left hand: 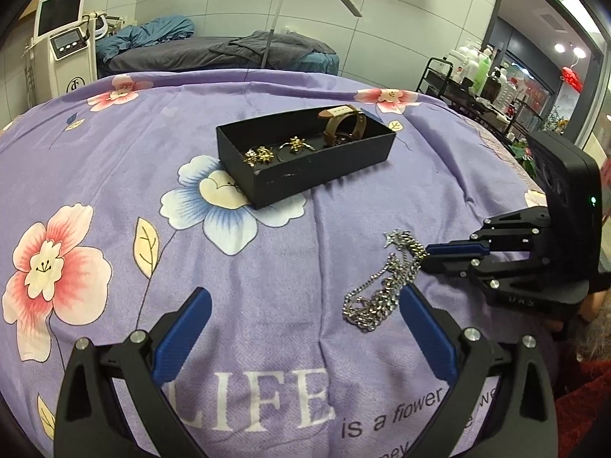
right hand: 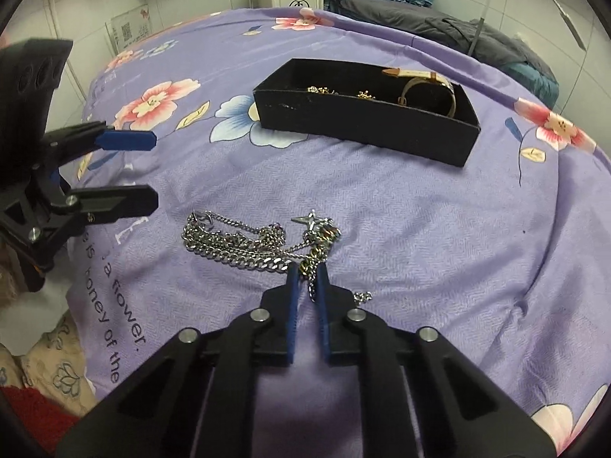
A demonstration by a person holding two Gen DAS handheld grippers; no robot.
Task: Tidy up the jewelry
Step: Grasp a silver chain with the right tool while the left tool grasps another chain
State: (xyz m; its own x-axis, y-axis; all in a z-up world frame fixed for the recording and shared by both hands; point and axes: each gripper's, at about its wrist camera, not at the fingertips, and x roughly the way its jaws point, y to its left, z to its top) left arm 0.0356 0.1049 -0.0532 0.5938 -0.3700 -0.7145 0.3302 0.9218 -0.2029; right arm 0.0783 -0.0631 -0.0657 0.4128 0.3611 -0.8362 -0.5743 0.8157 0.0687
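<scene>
Lower centre of right wrist view: right gripper point(right hand: 306, 269) fingers clamped on silver chain necklace point(right hand: 244, 242), pinching one end, likely to lift the tangle whole | left gripper point(left hand: 305, 305) fingers wide apart, idle | black jewelry box point(left hand: 305, 152) upper centre; only left view shows rings point(left hand: 259, 154) and watch point(left hand: 343, 124) clearly.

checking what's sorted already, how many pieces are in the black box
3 visible: a gold flower piece at the box's left end, a gold ring with a flower top in the middle, and a brown-strap watch at the right end. Smaller pieces may be hidden behind the wall.
</scene>
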